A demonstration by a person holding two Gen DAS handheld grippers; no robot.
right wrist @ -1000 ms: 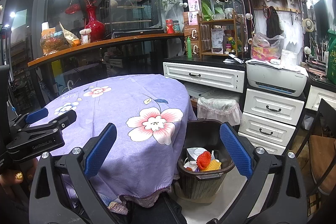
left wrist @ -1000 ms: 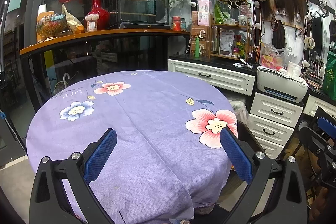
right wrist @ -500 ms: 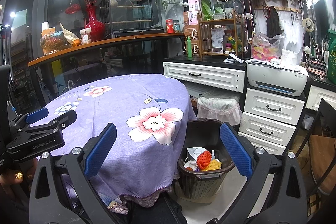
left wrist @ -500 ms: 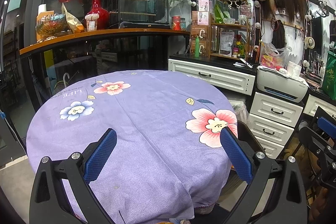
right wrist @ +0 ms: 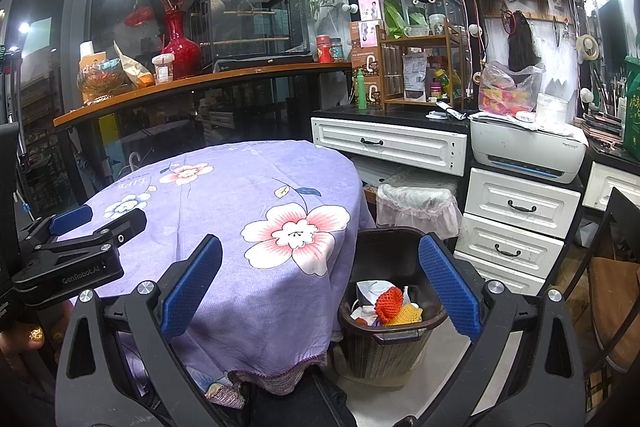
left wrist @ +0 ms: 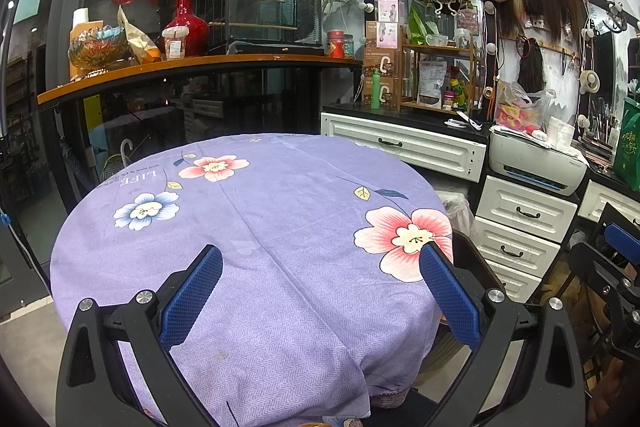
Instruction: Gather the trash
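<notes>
The left gripper (left wrist: 320,291) hangs over the near edge of the round table (left wrist: 248,227), its blue-padded fingers (left wrist: 191,297) spread wide with nothing between them but the purple flowered tablecloth (left wrist: 280,267) below. It touches nothing that I can see. From the other camera it appears at the left, a black clamp with a blue pad (right wrist: 72,251), jaws apart, poised above the cloth.

The right gripper (right wrist: 320,291) is released too, fingers (right wrist: 450,291) fully apart and empty. Its left finger lies over the draped cloth; its right finger lines up with the far rim of the trash bin (right wrist: 390,337).

That bin stands upright on the floor, just beside the table at its right, partly tucked against the hanging hem. It is dark and ribbed, mouth facing up. Inside lies the trash: an orange foam net (right wrist: 389,303), a yellow net (right wrist: 408,315) touching it, and crumpled white paper (right wrist: 370,291) behind them. The pile is jumbled, so I cannot tell a long axis for any piece. In the left wrist view only a sliver of the bin's dark rim (left wrist: 476,259) peeks out behind the right finger.

Behind the bin stands a lace-covered stool (right wrist: 418,205), and white drawers (right wrist: 520,223) carry a printer (right wrist: 528,151).
</notes>
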